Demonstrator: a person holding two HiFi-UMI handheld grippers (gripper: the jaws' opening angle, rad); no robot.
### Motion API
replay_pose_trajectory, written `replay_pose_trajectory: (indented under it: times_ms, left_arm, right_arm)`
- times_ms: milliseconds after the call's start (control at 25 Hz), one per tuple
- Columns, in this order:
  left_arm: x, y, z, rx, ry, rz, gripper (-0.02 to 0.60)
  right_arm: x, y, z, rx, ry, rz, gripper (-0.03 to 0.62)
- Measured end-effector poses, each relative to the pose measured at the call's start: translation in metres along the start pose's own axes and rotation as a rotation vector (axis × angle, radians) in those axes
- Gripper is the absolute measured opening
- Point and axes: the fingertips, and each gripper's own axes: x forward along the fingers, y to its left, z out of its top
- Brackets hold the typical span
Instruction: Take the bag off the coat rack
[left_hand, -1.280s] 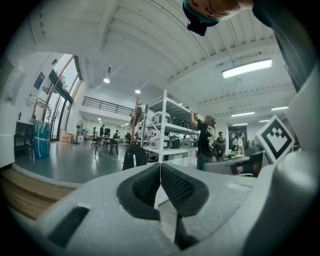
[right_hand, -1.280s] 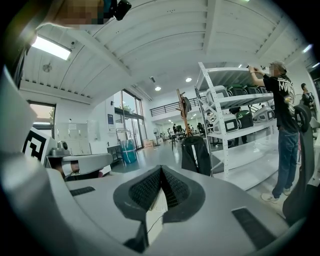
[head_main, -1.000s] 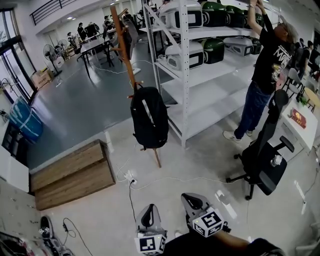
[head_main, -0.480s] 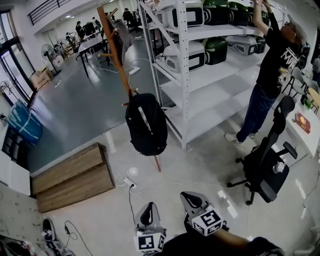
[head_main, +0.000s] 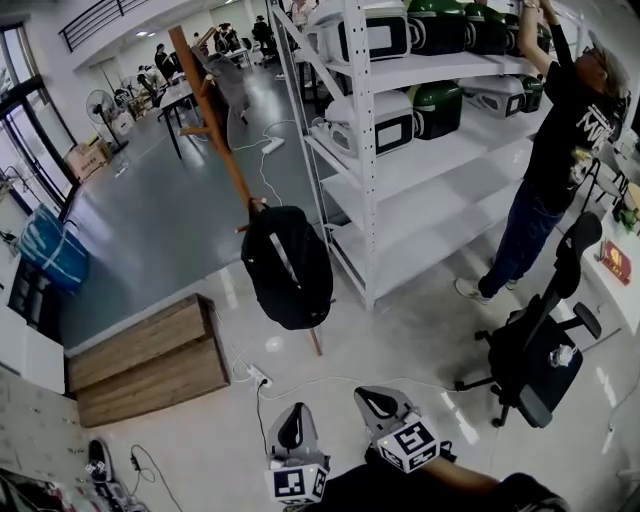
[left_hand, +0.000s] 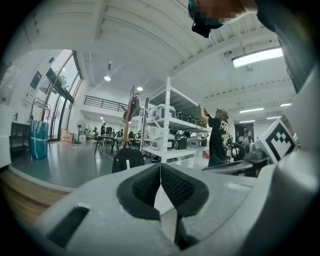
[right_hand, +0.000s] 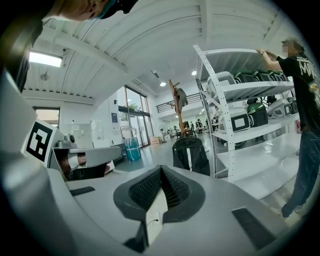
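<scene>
A black backpack (head_main: 287, 266) with a pale stripe hangs low on a wooden coat rack (head_main: 209, 115) beside the shelving, a few steps ahead. It also shows in the left gripper view as the backpack (left_hand: 127, 160) and in the right gripper view as the backpack (right_hand: 190, 155). My left gripper (head_main: 292, 432) and right gripper (head_main: 381, 405) are held low and close to my body, well short of the bag. Both have their jaws shut with nothing between them.
A white metal shelving unit (head_main: 372, 150) with helmets stands right of the rack. A person (head_main: 560, 140) reaches up to it. A black office chair (head_main: 535, 340) is at right, a wooden platform (head_main: 145, 360) at left, and a cable with a power strip (head_main: 262, 378) lies on the floor.
The view has shifted: rack and backpack moved left and slightly nearer in the head view. Both grippers kept their place and stayed shut.
</scene>
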Motion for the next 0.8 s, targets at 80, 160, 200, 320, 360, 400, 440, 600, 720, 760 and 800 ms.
replay_pose_trajectory:
  times_ms: [80,160,200,320,360,400,440,600,720,760,800]
  left_arm:
    - [0.014,-0.002,0.001,0.002,0.008,0.012,0.017]
    - [0.024,-0.005,0.003,0.003,0.011,0.023,0.017]
    - [0.028,-0.007,0.004,0.005,0.009,0.029,0.017]
    - [0.043,-0.01,0.007,0.016,0.004,0.048,0.017]
    - [0.045,-0.011,0.007,0.018,0.006,0.053,0.017]
    - [0.047,-0.012,0.007,0.02,0.008,0.056,0.017]
    - [0.049,-0.013,0.007,0.023,0.01,0.058,0.017]
    - [0.057,-0.016,0.009,0.028,0.009,0.066,0.017]
    - [0.063,-0.013,0.004,0.028,0.015,0.068,0.017]
    - [0.066,-0.012,0.001,0.026,0.018,0.067,0.017]
    - [0.069,-0.012,-0.001,0.022,0.021,0.065,0.017]
  right_arm:
    - [0.005,-0.016,0.0,0.002,0.006,0.004,0.009]
    - [0.006,-0.028,0.003,0.009,0.007,0.014,0.009]
    - [0.007,-0.032,0.005,0.01,0.005,0.02,0.009]
    - [0.013,-0.048,0.011,-0.002,-0.005,0.034,0.009]
    - [0.015,-0.052,0.012,-0.002,-0.008,0.038,0.009]
    - [0.015,-0.055,0.013,0.001,-0.01,0.041,0.009]
    - [0.015,-0.058,0.014,0.005,-0.013,0.043,0.009]
    - [0.019,-0.067,0.012,0.018,-0.007,0.051,0.009]
    - [0.026,-0.069,0.01,0.022,-0.012,0.058,0.009]
    - [0.028,-0.07,0.009,0.024,-0.012,0.058,0.009]
    - [0.029,-0.072,0.007,0.026,-0.01,0.057,0.009]
